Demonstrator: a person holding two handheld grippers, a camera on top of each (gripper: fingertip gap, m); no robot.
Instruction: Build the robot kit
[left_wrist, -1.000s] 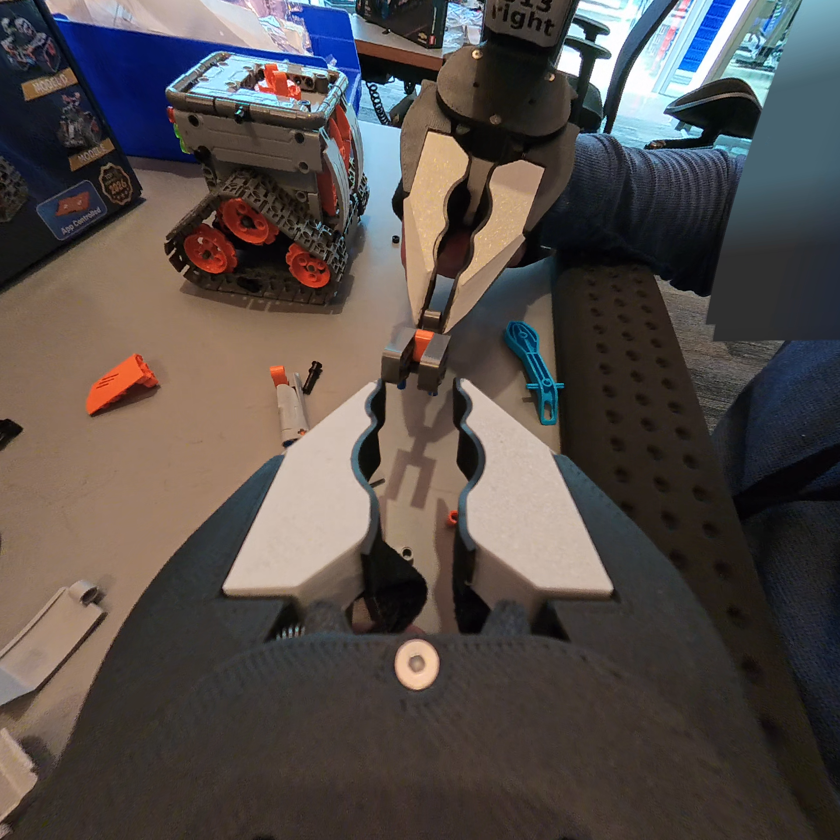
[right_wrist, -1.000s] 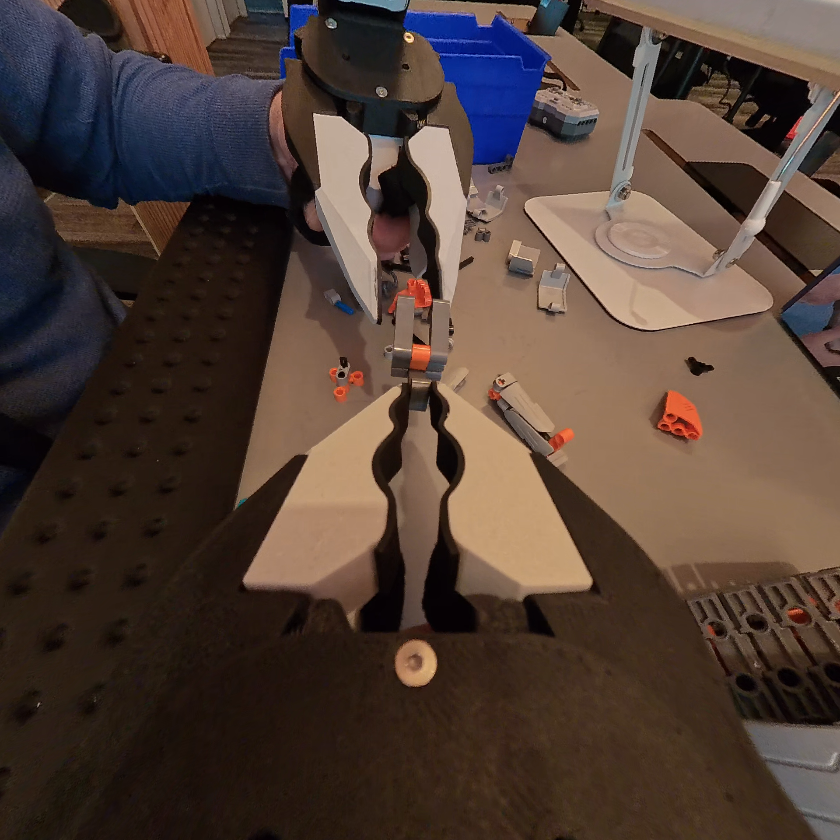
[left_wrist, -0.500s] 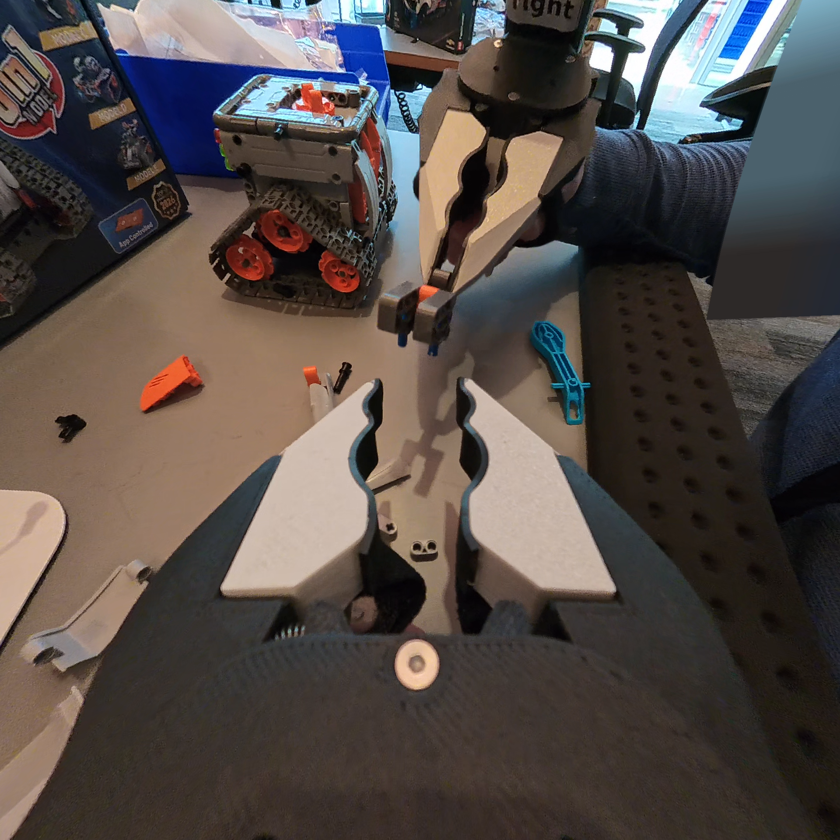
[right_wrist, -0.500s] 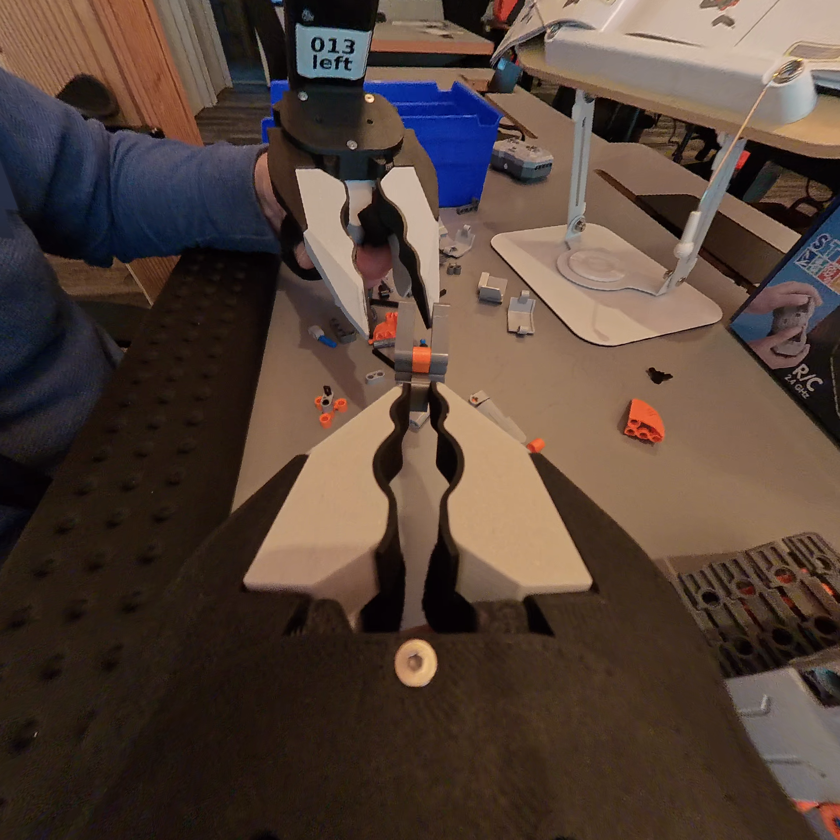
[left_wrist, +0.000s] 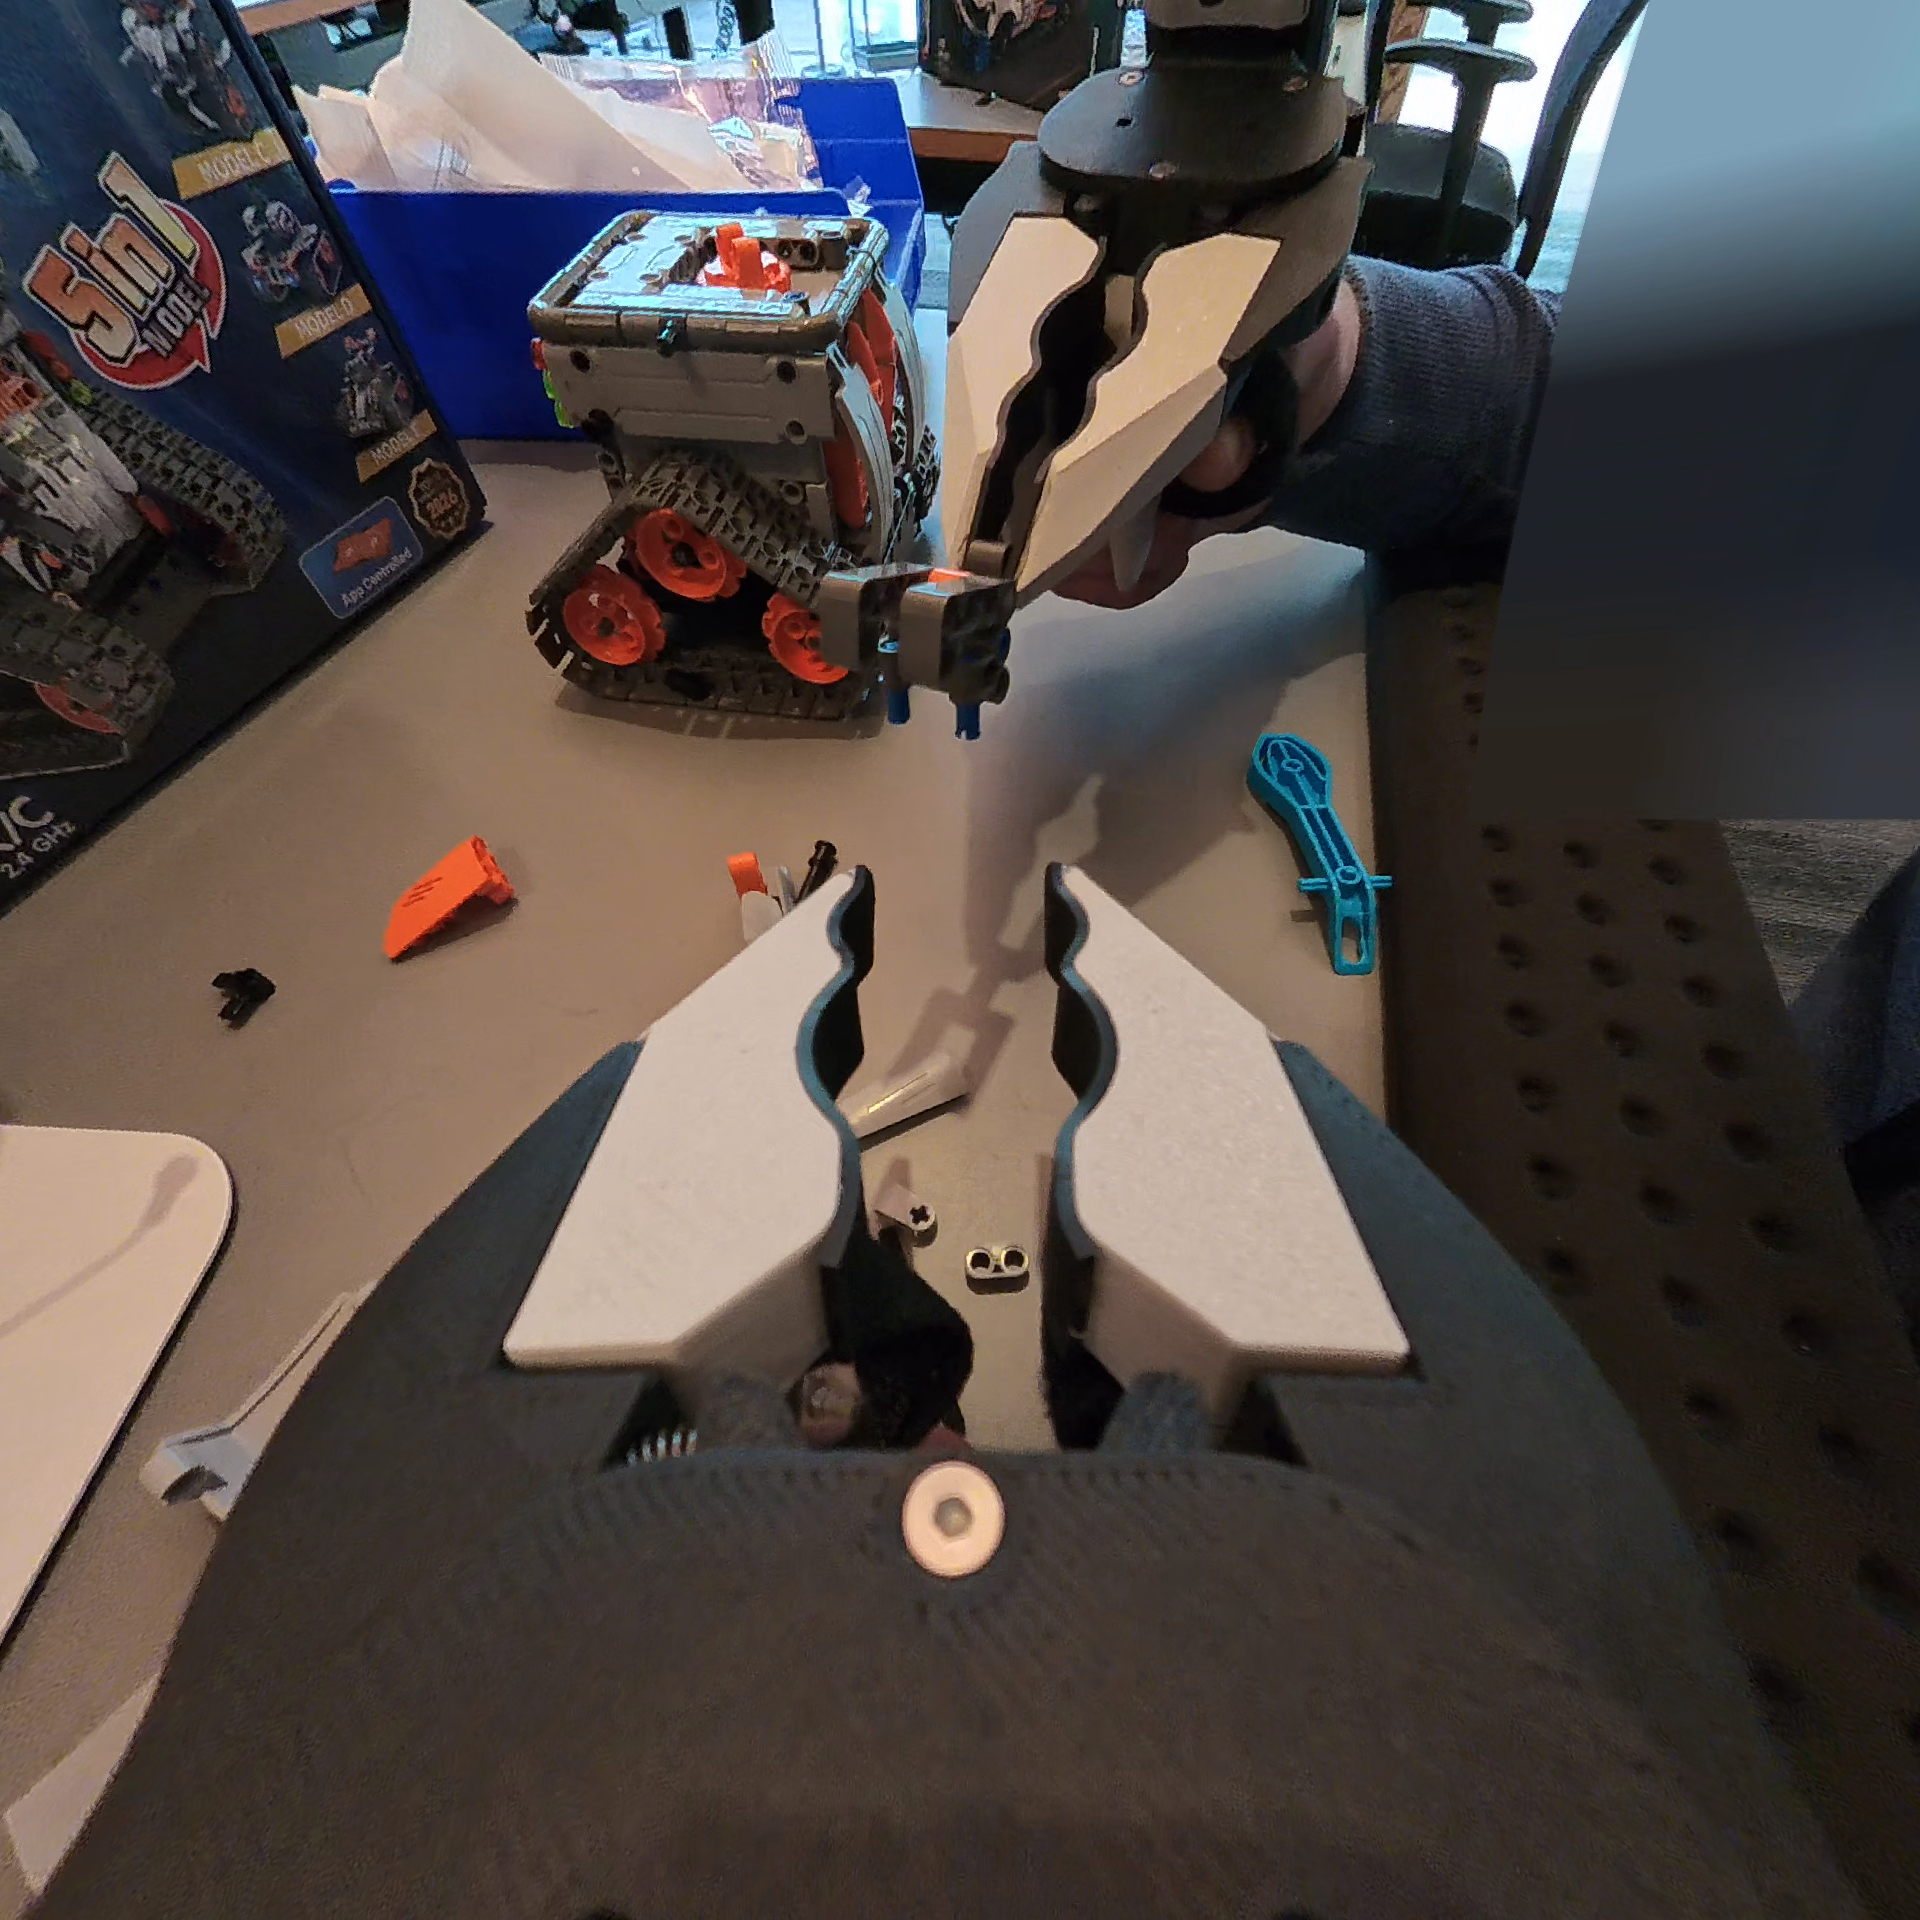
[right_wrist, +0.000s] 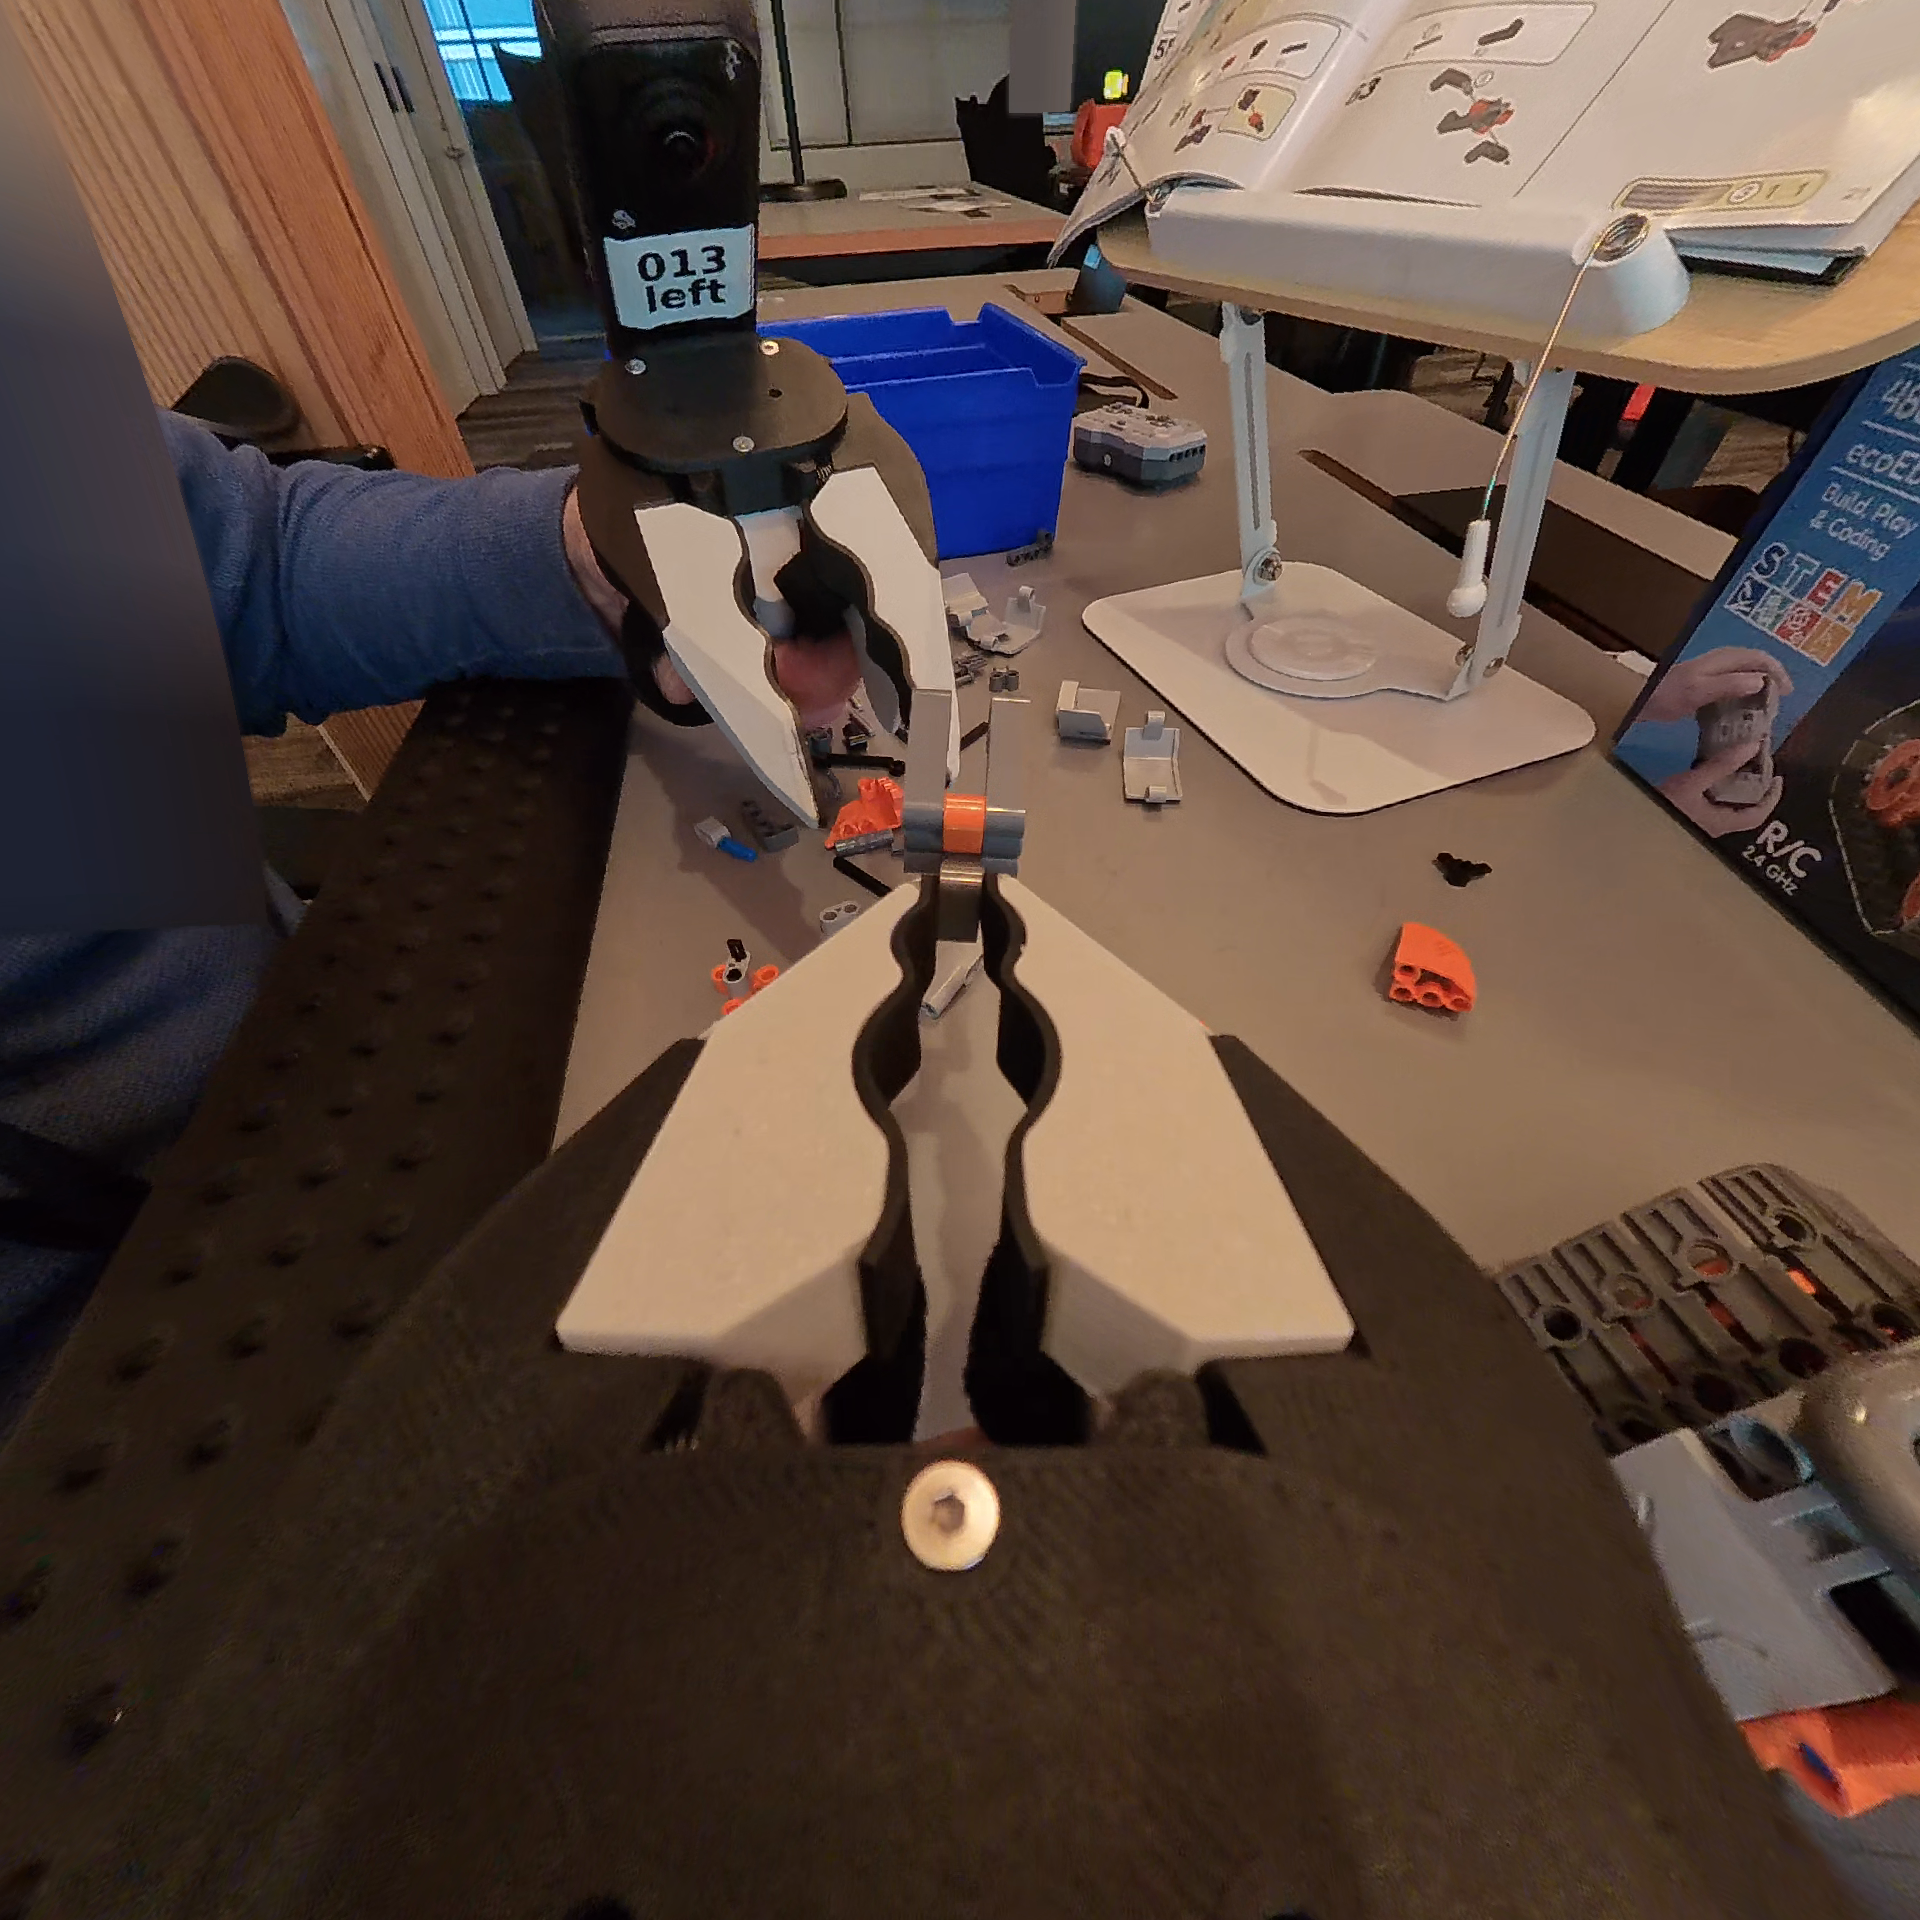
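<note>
My right gripper (right_wrist: 958, 896) is shut on a small grey brick assembly (right_wrist: 962, 826) with an orange collar and two upright grey beams. It holds it in the air above the table. In the left wrist view the same assembly (left_wrist: 914, 634) shows blue pins hanging below it, right next to a grey and orange tracked vehicle model (left_wrist: 727, 468). My left gripper (left_wrist: 956, 894) is open and empty, low over small loose parts, a short way back from the assembly. It also shows in the right wrist view (right_wrist: 873, 774), jaws apart, just behind the assembly.
A teal tool (left_wrist: 1320, 842), an orange wedge (left_wrist: 442, 899) and small loose pieces lie on the grey table. A blue bin (right_wrist: 966, 416), a printed box (left_wrist: 156, 416), a white stand (right_wrist: 1340, 675) holding a booklet, and a black perforated mat (left_wrist: 1590, 1039) border the space. The left gripper's tips are roughly 6 centimeters from the right gripper's.
My right gripper has lifted the grey assembly up and away from my left gripper's fingertips, toward the tracked vehicle. My left gripper has stayed open and drawn back.
</note>
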